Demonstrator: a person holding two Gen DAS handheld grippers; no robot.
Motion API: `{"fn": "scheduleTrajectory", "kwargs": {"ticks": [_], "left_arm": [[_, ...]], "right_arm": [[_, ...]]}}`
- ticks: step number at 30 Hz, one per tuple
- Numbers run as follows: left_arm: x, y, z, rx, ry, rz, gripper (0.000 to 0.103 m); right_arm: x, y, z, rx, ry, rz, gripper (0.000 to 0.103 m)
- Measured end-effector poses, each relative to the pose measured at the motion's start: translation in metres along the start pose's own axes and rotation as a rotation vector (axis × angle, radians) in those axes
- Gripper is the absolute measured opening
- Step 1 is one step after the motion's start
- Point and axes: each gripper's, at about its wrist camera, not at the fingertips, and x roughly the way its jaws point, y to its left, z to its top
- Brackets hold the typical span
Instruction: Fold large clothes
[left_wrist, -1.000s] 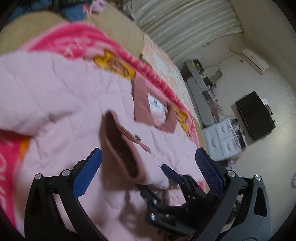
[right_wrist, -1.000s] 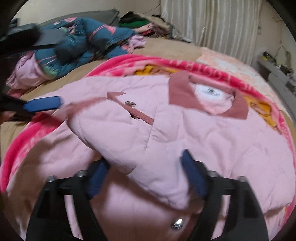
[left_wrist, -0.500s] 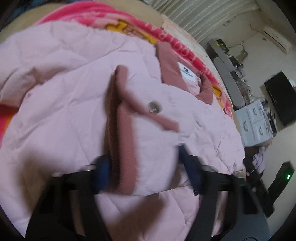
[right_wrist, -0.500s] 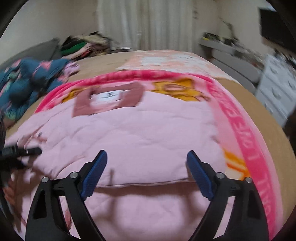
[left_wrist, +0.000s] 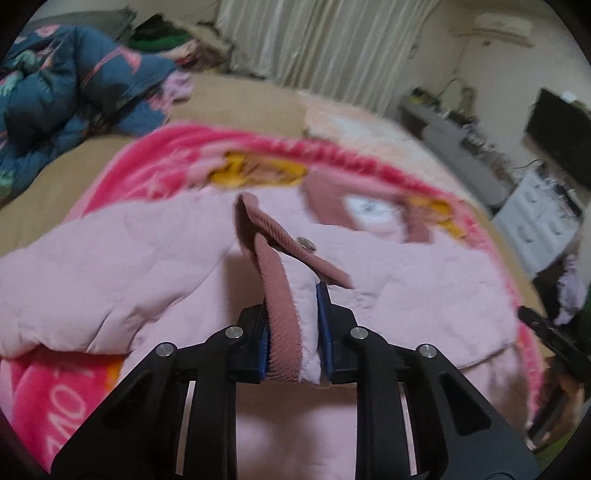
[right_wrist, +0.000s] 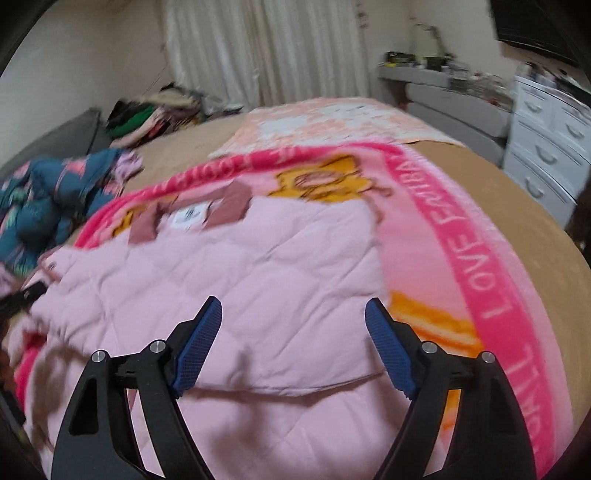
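Left gripper (left_wrist: 291, 345) pinches the dusty-rose corduroy cuff (left_wrist: 280, 317) of the pale pink quilted jacket (right_wrist: 236, 280); lay it flat across, while the right gripper (right_wrist: 293, 349), fingers spread, holds nothing.

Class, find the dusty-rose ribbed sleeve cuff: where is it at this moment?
In the left wrist view, the cuff sits centre frame, pinched between the left gripper jaws, above the pink jacket.
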Motion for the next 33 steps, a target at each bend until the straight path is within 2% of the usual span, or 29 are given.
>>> {"fn": "scheduleTrajectory", "kwargs": {"ticks": [1,3,6,9,12,14,16,18,19,20,21,26,33], "left_arm": [[0.014,0.008,-0.005,-0.024,0.054,0.006,0.013],[0.028,0.014,-0.013,-0.049,0.105,0.019,0.014],[0.037,0.016,-0.018,-0.039,0.129,0.046,0.018],[0.038,0.017,-0.017,-0.034,0.144,0.04,0.028],[0.036,0.018,-0.018,-0.044,0.167,0.031,0.04],[0.031,0.019,-0.015,-0.053,0.168,0.026,0.057],[0.022,0.017,-0.012,-0.055,0.152,0.022,0.062],[0.012,0.015,-0.01,-0.053,0.134,0.028,0.072],[0.007,0.014,-0.008,-0.053,0.125,0.028,0.081],[0.0,0.014,-0.007,-0.055,0.111,0.029,0.089],[-0.006,0.014,-0.006,-0.057,0.098,0.033,0.093],[-0.031,0.017,-0.004,-0.05,0.057,0.081,0.094],[-0.059,0.054,-0.015,-0.153,0.061,0.135,0.094]], "right_arm": [[0.004,0.004,-0.002,-0.011,0.018,0.01,0.079],[0.012,0.008,-0.005,-0.032,0.049,0.017,0.079],[0.027,0.005,-0.011,-0.018,0.111,-0.003,0.078],[0.04,-0.006,-0.017,0.043,0.152,-0.007,0.078],[0.038,-0.007,-0.017,0.059,0.151,-0.011,0.078],[0.029,-0.003,-0.014,0.063,0.135,-0.006,0.079],[0.02,-0.001,-0.011,0.079,0.114,0.025,0.08],[0.009,0.003,-0.008,0.091,0.082,0.044,0.087],[0.004,0.005,-0.006,0.093,0.071,0.051,0.092],[0.001,0.008,-0.005,0.093,0.062,0.059,0.093],[-0.004,0.012,-0.004,0.093,0.048,0.074,0.093],[-0.02,0.029,0.003,0.082,0.007,0.113,0.098],[-0.044,0.075,0.007,-0.008,-0.061,0.145,0.099]]}}
